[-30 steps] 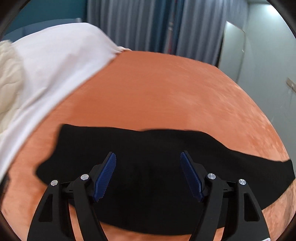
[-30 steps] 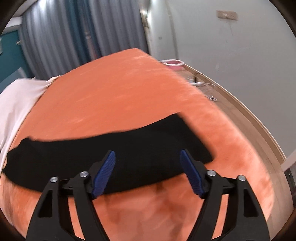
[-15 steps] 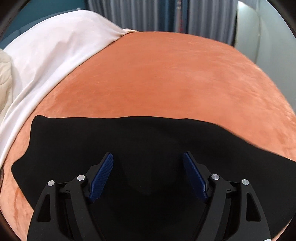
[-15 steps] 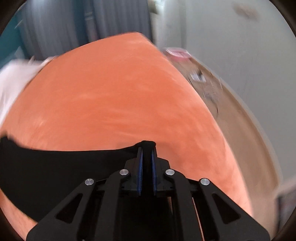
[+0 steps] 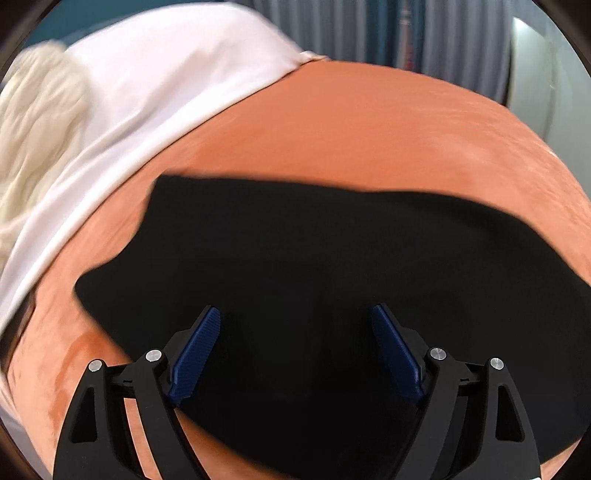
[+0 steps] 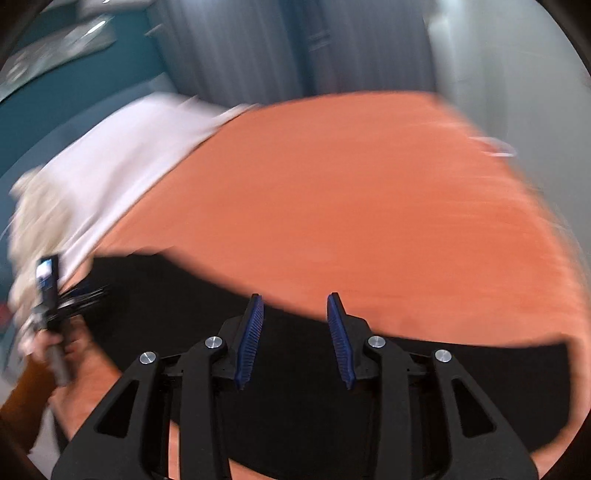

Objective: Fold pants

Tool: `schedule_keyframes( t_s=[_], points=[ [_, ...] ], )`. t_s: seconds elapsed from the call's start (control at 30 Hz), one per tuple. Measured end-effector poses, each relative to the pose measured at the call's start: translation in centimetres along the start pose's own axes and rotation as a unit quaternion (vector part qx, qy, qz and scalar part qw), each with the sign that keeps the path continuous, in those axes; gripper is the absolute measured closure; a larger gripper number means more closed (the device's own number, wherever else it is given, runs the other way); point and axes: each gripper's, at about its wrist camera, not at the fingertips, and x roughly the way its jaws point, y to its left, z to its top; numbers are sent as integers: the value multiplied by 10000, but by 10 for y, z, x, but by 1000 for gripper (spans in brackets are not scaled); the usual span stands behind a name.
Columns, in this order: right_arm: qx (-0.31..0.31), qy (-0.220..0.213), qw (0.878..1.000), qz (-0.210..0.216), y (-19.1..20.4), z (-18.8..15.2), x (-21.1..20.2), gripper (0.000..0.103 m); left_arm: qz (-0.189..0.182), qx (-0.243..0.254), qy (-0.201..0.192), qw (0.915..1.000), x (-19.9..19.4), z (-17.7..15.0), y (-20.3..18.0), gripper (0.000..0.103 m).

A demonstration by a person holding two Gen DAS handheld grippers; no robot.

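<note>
Black pants (image 5: 332, 280) flat on the orange bed cover (image 5: 369, 140), both tongs open above them, nothing gripped.

Left tongs (image 5: 295, 347): jaws wide and just been opening further, blue pads (image 5: 195, 354) hang over the middle of the pants, no cloth between them as far as the view shows. Right tongs (image 6: 295, 332): jaws partly apart, just reopened, gap empty, set over the pants' far edge where black meets orange. Right view is motion-blurred. In it, on the pants' left side, a hand (image 6: 70, 347) holds the left tongs. White sheet (image 5: 155, 85) and a cream fluffy blanket (image 5: 33, 140) lie beyond the pants' left end; grey curtains (image 5: 351, 33) behind the bed.
</note>
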Motion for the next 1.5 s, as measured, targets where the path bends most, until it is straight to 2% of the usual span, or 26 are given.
schedule_keyframes(
  t_s=[0.1,0.2,0.23,0.27,0.3,0.4,0.43,0.5,0.57,0.6,0.7,0.73,0.77,0.8,0.87,0.93,1.03,1.17,1.2,1.27,1.3,1.4,1.5],
  points=[
    [-335,422,9971,541,74,21,80,67,-344,-226,-49,9991,0,-9,31,21],
    [-589,941,9914,697,123,40,158,68,-263,78,-192,9994,0,-16,28,20],
    [-707,1060,9902,568,133,41,179,70,-210,139,-239,9994,-1,-19,25,20],
    [-888,1158,9893,80,139,44,209,70,-189,181,-267,9993,-1,-20,25,20],
    [-884,1171,9892,-78,136,49,223,72,-245,165,-276,9992,-1,-20,26,19],
    [28,860,9963,-44,130,67,213,78,-465,9,-296,9985,0,-22,34,19],
    [53,699,9975,56,136,68,203,74,-514,-27,-307,9982,0,-23,35,19],
    [-455,562,9973,109,153,61,195,73,-512,-23,-332,9981,-1,-24,33,18],
    [-606,992,9922,-455,148,49,216,74,-480,13,-324,9983,-2,-23,32,18],
    [-332,945,9943,-369,142,45,213,75,-510,-7,-324,9982,-3,-23,33,18],
    [-19,543,9985,6,136,28,158,73,-831,-117,-305,9960,-8,-19,44,18],
    [-78,491,9987,111,136,15,141,73,-911,-127,-314,9953,-11,-18,49,18],
    [-220,637,9976,132,132,-7,126,73,-892,-92,-296,9955,-11,-18,51,18],
    [-336,798,9962,8,125,-24,118,72,-861,-6,-248,9960,-11,-19,52,18],
    [-618,1004,9908,-672,99,-65,103,73,-717,185,-215,9970,-11,-21,48,18],
    [-322,688,9950,-654,73,-92,60,73,-320,388,-273,9984,-19,-24,40,18],
    [255,270,9898,-1372,19,-118,-13,72,-190,347,-358,9986,-45,-30,29,18],
    [1118,-105,9695,-2178,-52,-158,-87,72,-493,186,-516,9973,-91,-45,6,17],
    [1475,-215,9588,-2419,-82,-169,-111,72,-572,163,-602,9964,-106,-52,-5,17],
    [2026,-407,9417,-2654,-123,-185,-144,72,-702,129,-659,9953,-125,-62,-21,17],
    [2374,-564,9291,-2780,-151,-196,-164,72,-766,117,-681,9947,-135,-68,-32,17],
    [3110,-863,9075,-2688,-210,-213,-198,70,-835,176,-783,9933,-157,-87,-69,17],
    [3269,-948,9027,-2634,-237,-215,-203,70,-773,491,-798,9926,-168,-101,-108,17]
  ],
)
